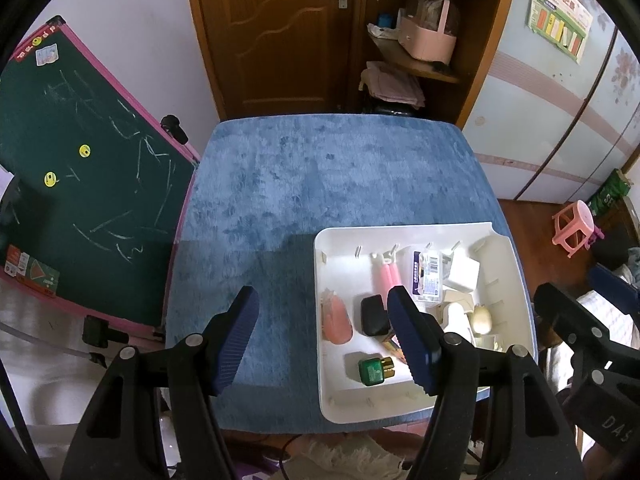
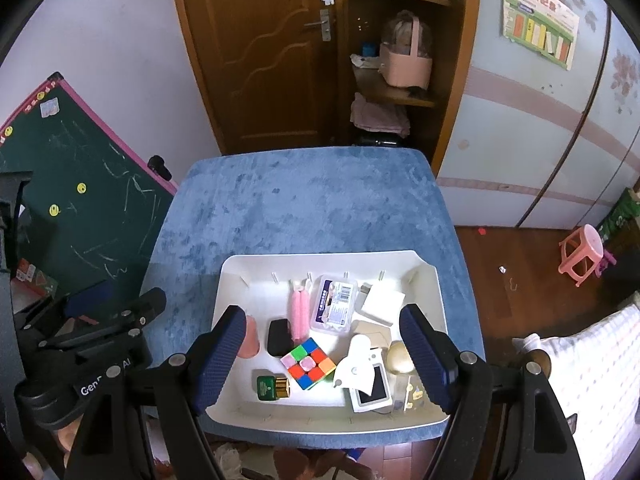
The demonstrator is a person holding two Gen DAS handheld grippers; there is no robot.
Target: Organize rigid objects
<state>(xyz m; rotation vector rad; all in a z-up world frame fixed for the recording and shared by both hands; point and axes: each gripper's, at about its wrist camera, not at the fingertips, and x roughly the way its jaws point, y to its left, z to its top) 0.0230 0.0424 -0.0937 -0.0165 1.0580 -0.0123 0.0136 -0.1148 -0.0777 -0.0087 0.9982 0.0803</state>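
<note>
A white tray [image 2: 230, 280] sits on the near part of a blue table [image 2: 304, 200]. It holds a colourful puzzle cube [image 2: 307, 363], a green bottle with a gold cap [image 2: 273, 388], a black case [image 2: 280, 336], pink sticks [image 2: 299, 312], a clear labelled box [image 2: 335, 305], a white block [image 2: 382, 303] and other small items. My right gripper [image 2: 324, 364] is open and empty above the tray's near side. My left gripper [image 1: 324, 340] is open and empty over the table at the tray's [image 1: 328, 400] left edge.
A green chalkboard [image 1: 80, 184] leans at the table's left. A wooden door [image 2: 260, 52] and corner shelves with a pink basket [image 2: 404, 64] stand behind. A pink stool [image 2: 582, 254] is on the floor to the right.
</note>
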